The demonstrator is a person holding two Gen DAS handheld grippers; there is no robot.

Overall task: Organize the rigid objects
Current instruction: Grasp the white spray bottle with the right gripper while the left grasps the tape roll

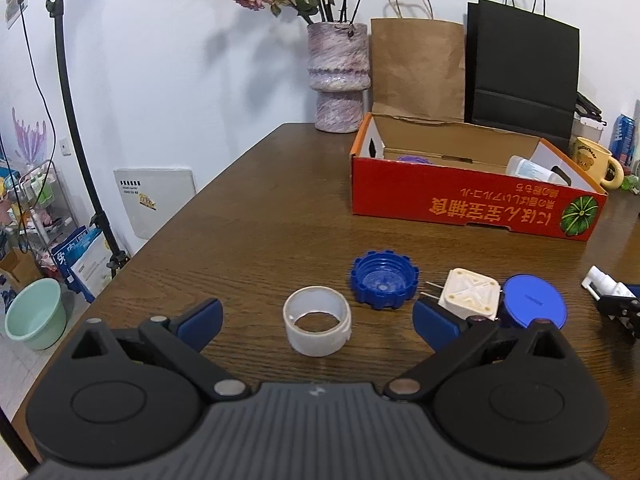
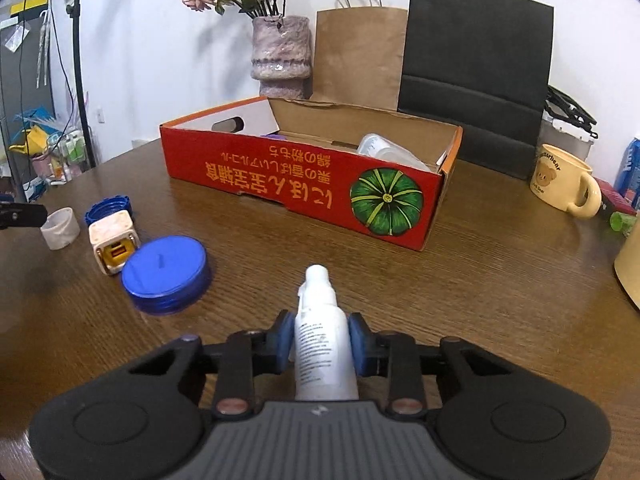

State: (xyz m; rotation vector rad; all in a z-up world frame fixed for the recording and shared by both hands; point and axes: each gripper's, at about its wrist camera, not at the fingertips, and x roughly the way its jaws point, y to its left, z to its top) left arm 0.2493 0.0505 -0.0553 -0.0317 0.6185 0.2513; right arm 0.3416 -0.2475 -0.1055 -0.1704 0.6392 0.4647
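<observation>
My left gripper (image 1: 318, 322) is open, its blue pads either side of a white tape roll (image 1: 317, 320) on the wooden table. Beyond lie a blue ridged cap (image 1: 383, 280), a white plug adapter (image 1: 470, 294) and a round blue lid (image 1: 534, 306). My right gripper (image 2: 321, 344) is shut on a white spray bottle (image 2: 322, 344), nozzle pointing forward, low over the table. The open red cardboard box (image 2: 304, 188) stands ahead of it with a clear bottle (image 2: 384, 152) inside. The same tape roll (image 2: 61, 228), adapter (image 2: 113, 246) and lid (image 2: 166, 274) show at the right wrist view's left.
A purple vase (image 1: 338, 76) of dried flowers, a brown paper bag (image 1: 418, 68) and a black paper bag (image 1: 524, 72) stand behind the box. A yellow bear mug (image 2: 564, 184) sits at the right. The table's left edge (image 1: 172, 232) drops to floor clutter.
</observation>
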